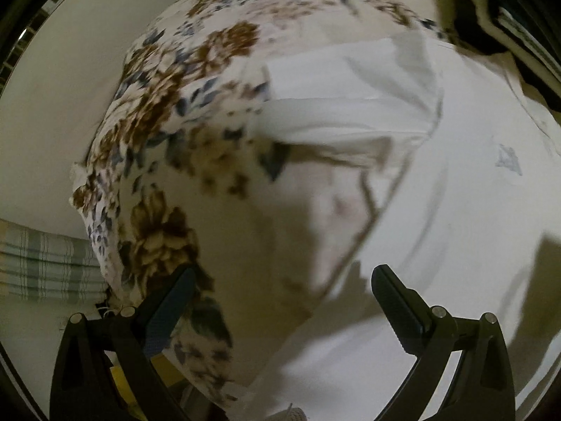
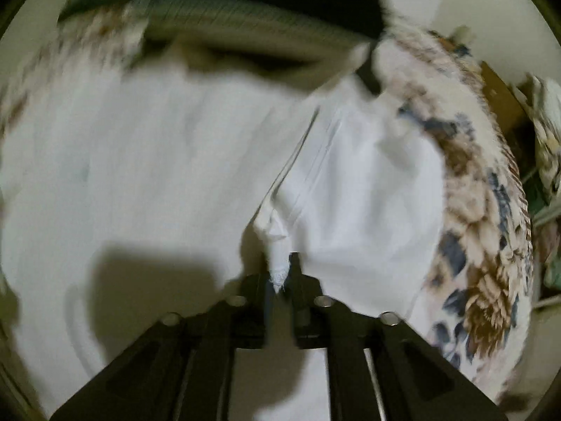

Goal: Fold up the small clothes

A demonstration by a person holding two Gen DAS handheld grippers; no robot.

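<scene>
A white garment lies spread on a floral bedspread, with one part folded back near its top. My left gripper is open and empty, just above the garment's near edge. In the right wrist view the same white garment fills the frame. My right gripper is shut on a pinched corner of the white garment and lifts a flap of it off the rest. The right view is blurred by motion.
The floral bedspread drops off at the bed's edge to the right. A dark garment with a ribbed grey band lies beyond the white one. Dark clothes lie at the far right; a plaid cloth lies beside the bed.
</scene>
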